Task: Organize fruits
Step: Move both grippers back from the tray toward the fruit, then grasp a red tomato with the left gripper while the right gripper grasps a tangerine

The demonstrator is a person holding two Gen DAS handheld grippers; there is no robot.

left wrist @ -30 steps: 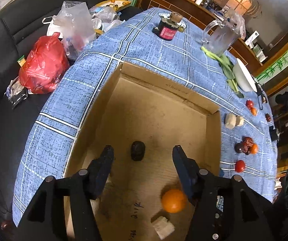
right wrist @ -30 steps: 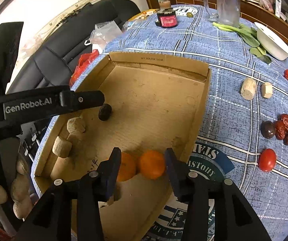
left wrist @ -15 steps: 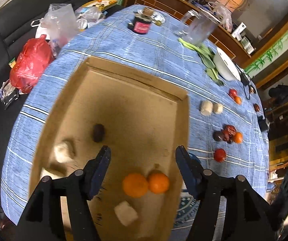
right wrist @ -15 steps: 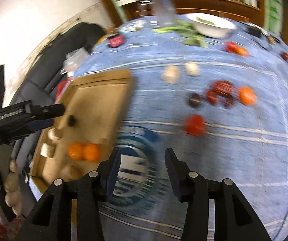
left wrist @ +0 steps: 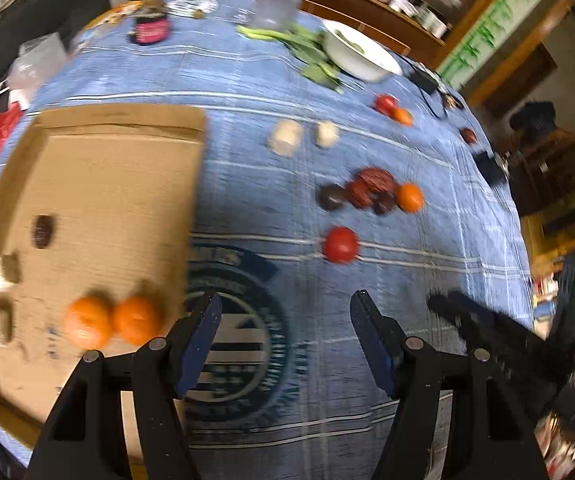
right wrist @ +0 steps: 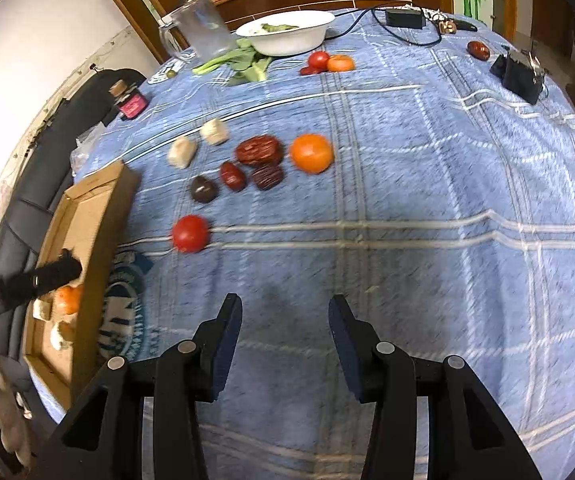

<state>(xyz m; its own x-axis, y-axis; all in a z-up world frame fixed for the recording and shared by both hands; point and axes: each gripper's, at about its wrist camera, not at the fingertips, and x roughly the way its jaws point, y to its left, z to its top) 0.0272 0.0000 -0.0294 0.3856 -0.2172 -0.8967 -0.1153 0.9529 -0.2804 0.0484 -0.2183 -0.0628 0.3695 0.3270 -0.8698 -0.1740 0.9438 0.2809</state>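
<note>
A shallow cardboard box [left wrist: 99,168] lies at the left of a blue checked tablecloth; it also shows in the right wrist view [right wrist: 99,216]. It holds two oranges [left wrist: 113,320], a dark date [left wrist: 43,232] and pale chunks [left wrist: 1,276]. On the cloth lie a red tomato [right wrist: 190,233], several dark dates [right wrist: 258,151], an orange [right wrist: 311,153] and two pale chunks [right wrist: 197,142]. My left gripper [left wrist: 285,316] is open and empty above the cloth, right of the box. My right gripper [right wrist: 285,320] is open and empty, near of the tomato.
A white bowl [right wrist: 287,32] with greens, a glass jug [right wrist: 199,30], a small dark jar [right wrist: 129,102], another tomato and orange [right wrist: 327,62], a lone date [right wrist: 478,50] and black devices [right wrist: 519,72] sit at the far side. A black sofa with bags lies left.
Both grippers have swung right, away from the box and out over the cloth toward the loose fruit. Both stay open and empty.
</note>
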